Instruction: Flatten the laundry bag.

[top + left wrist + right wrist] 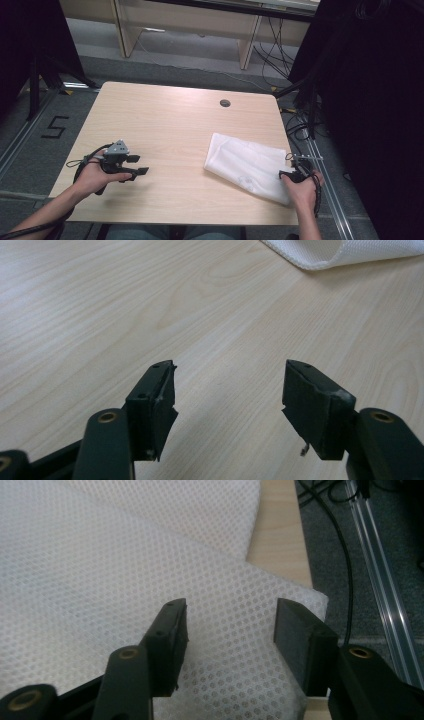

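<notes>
Left hand (95, 176): rests on the near left part of the surface (170, 125), forearm entering from the bottom left, wrist roughly level.
Left gripper (136, 166): points right across the surface toward the cloth; its fingers (152, 407) stand wide apart with bare wood between them.
Right hand (300, 190): at the near right corner of the surface, forearm entering from the bottom edge.
Right gripper (289, 174): angled down over the cloth's near right end; its fingers (167, 640) are spread wide, mesh beneath them, nothing clamped.
Cloth (247, 165): white perforated mesh, folded, lying flat on the right half of the surface, its near corner (310, 600) close to the surface's right edge.
Surroundings: round hole (225, 103) near the far edge; cables (300, 127) and a metal rail (382, 580) on the floor to the right; a "5" mark (54, 127) on the floor to the left.
Obstructions: open wood between left gripper and cloth.
</notes>
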A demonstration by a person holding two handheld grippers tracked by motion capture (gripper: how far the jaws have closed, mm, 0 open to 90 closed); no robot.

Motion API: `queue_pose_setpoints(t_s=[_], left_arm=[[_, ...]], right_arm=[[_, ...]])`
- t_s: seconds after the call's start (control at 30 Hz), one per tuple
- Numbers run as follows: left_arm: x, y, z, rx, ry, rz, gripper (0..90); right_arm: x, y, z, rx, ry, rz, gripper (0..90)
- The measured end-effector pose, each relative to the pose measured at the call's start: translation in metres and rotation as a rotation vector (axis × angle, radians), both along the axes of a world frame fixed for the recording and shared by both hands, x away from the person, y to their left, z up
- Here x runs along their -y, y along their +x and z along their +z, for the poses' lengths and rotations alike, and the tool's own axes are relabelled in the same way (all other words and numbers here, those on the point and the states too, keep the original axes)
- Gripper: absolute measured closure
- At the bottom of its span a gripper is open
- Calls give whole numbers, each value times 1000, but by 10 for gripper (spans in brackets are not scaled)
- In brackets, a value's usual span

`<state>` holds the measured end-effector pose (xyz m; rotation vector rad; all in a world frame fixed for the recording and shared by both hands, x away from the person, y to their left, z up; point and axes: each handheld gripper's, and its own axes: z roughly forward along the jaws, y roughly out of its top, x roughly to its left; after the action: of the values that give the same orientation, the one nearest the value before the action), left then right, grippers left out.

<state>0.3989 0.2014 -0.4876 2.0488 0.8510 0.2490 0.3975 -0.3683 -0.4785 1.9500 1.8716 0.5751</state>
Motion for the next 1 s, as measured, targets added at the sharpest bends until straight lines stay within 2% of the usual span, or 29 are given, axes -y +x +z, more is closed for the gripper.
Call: queue_pose_setpoints(t_s=[0.03, 0.07, 0.13, 0.17, 0.23, 0.27, 0.33, 0.47, 0.6, 0.67, 0.7, 0.73, 0.8, 0.87, 0.93, 1.0], left_arm=[[0, 0, 0, -2, -2, 1, 378], [0, 0, 0, -3, -7, 5, 378], [-1, 0, 0, -4, -4, 4, 378], [-1, 0, 0, -2, -2, 2, 378], [-1, 0, 0, -1, 1, -2, 378], [-1, 0, 0, -10, 1, -8, 378], [1, -1, -1, -7, -6, 1, 378], [0, -1, -1, -7, -8, 4, 378], [1, -1, -1, -11, -9, 5, 378], [1, -1, -1, -9, 8, -10, 378], [1, 0, -2, -7, 4, -10, 378], [1, 0, -1, -9, 5, -10, 378], [1, -1, -1, -5, 6, -5, 378], [1, 0, -2, -6, 5, -6, 378], [1, -1, -2, -5, 5, -7, 378], [2, -1, -2, -5, 7, -7, 377]], right_arm=[[0, 0, 0, 0, 0, 0, 460], [3, 1, -2, -23, -9, 46, 467], [4, 2, -4, -15, -23, 59, 475], [-1, 1, -4, -20, 10, 13, 523], [-2, 1, -4, -24, 17, 23, 525], [-3, 1, -3, -47, 11, 29, 525], [-4, 2, -4, -37, 3, 36, 530], [-1, 2, -4, -60, 13, 40, 539], [-1, 2, -5, -62, 15, 34, 545], [0, 2, -4, -78, 25, 54, 550], [-2, 2, -5, -58, 10, 41, 552], [-1, 2, -3, -76, 30, 51, 552], [0, 3, -6, -51, 13, 88, 556], [-3, 3, -6, -51, 12, 71, 556], [-5, 5, -5, -42, 17, 81, 557], [-4, 8, -8, -31, 19, 116, 558]])
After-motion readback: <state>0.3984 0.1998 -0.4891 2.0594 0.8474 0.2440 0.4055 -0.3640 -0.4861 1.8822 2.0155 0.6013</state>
